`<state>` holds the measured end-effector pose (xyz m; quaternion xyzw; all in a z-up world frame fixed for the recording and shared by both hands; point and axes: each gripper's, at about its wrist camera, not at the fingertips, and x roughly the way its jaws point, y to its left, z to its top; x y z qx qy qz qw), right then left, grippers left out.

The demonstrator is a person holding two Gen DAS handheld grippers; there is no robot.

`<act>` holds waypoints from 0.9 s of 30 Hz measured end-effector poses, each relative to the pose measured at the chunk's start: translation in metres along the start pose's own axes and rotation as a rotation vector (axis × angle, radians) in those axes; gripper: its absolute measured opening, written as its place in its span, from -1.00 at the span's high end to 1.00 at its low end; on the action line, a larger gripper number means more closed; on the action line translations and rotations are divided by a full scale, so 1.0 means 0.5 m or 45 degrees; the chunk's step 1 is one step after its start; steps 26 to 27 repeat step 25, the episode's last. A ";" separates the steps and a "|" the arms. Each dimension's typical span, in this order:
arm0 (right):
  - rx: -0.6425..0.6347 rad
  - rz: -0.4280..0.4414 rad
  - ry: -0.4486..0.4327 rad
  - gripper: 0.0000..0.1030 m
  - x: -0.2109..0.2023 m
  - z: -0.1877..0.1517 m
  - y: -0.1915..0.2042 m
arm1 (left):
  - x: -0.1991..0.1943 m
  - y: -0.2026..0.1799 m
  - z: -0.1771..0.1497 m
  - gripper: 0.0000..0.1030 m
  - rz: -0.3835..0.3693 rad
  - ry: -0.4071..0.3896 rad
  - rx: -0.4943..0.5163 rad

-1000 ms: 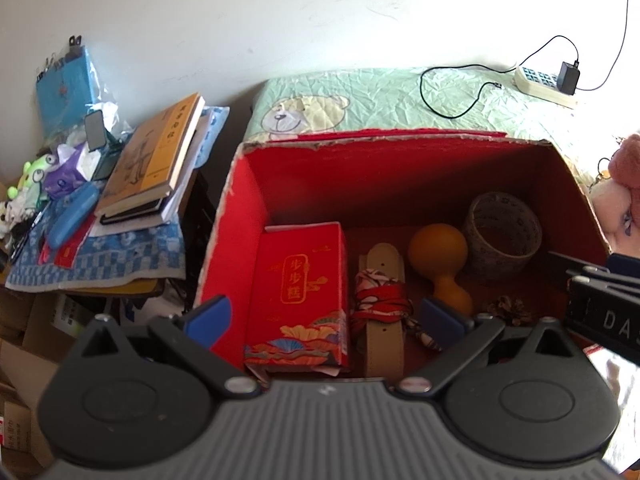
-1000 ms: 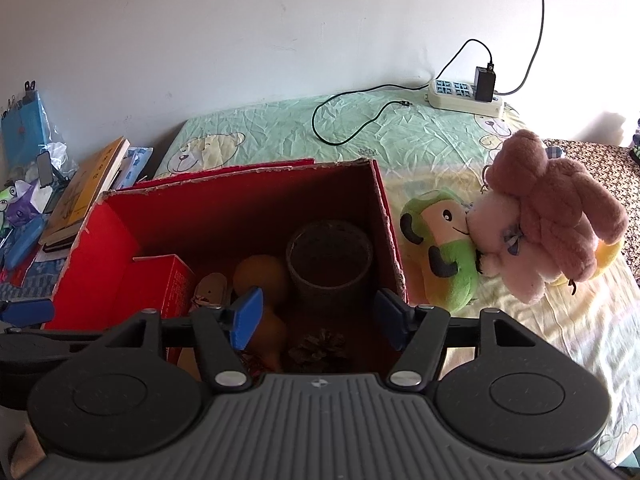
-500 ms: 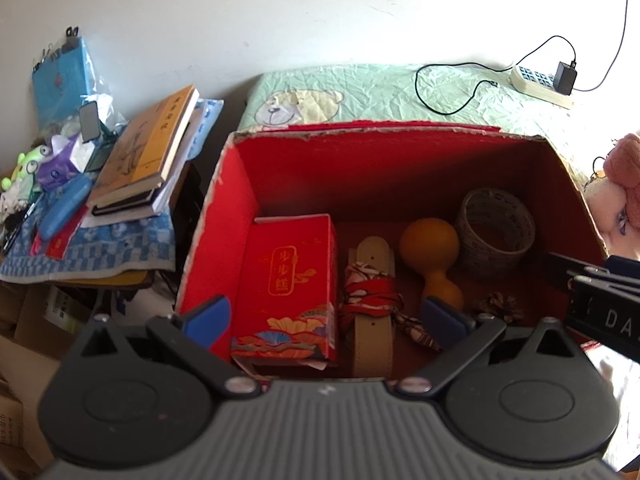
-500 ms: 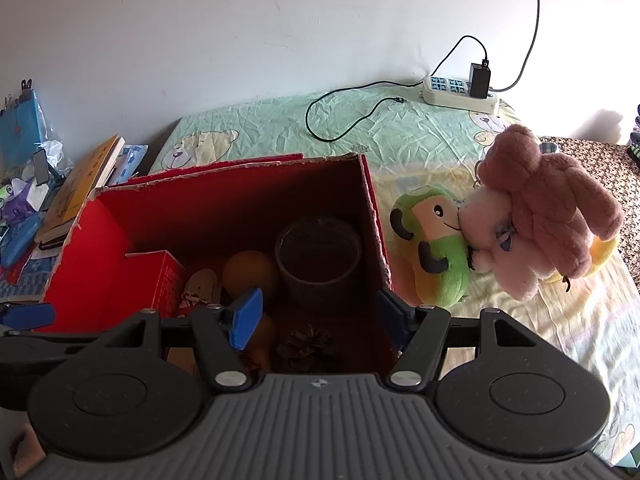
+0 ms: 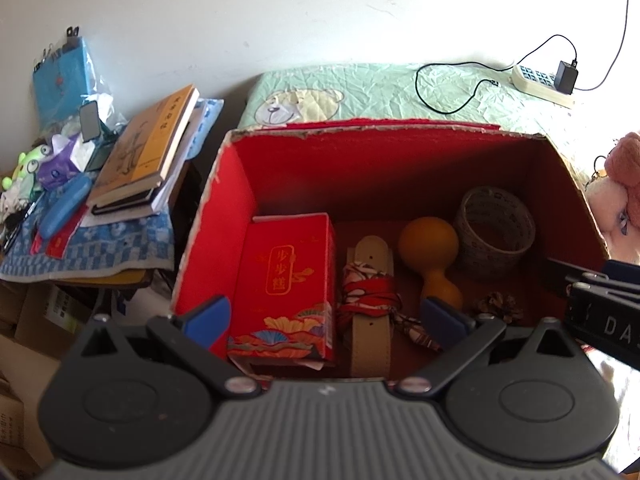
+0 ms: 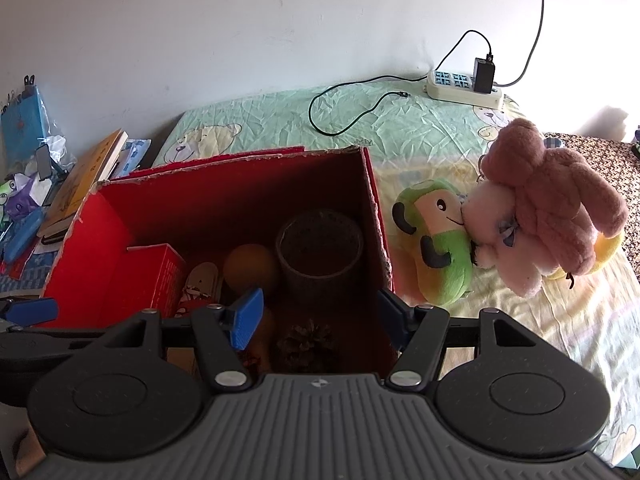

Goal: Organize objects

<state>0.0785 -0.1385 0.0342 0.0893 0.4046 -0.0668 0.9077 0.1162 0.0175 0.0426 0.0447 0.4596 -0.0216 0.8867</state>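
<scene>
Both grippers have drifted slightly over the last second: the box sits a little lower and further right in the left view, lower and nearer in the right view. Nothing inside it has shifted.

Left gripper hangs above the near rim, jaws wide and empty. Right gripper hovers over the box's right end, jaws also wide and empty.

On the box floor lie a red carton, a belt wrapped in a patterned ribbon, an orange gourd, a woven ring basket and a pine cone. Outside, just beside the right wall, lie a green plush and a pink plush, touching each other.

By my reading, the step in hand is a pause between placements, with the plush toys the likeliest things left to pack. That would call for the right gripper to swing right, clear the box wall, drop onto the green plush and close on its soft body.

Box and toys rest on a bed with a crumpled green bear-print sheet, against a white wall. A power strip and cable lie at its far edge; books and clutter crowd a side table on the left.
</scene>
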 end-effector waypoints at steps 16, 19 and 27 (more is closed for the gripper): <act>0.010 0.005 0.007 -0.26 0.008 0.005 -0.003 | 0.005 -0.005 0.005 -0.95 0.011 -0.017 0.025; 0.009 0.005 0.002 -0.26 0.009 0.007 -0.002 | 0.007 -0.006 0.008 -0.95 0.007 -0.025 0.032; 0.015 0.006 0.000 -0.26 0.009 0.008 -0.003 | 0.000 -0.008 0.007 -0.93 0.022 -0.059 0.044</act>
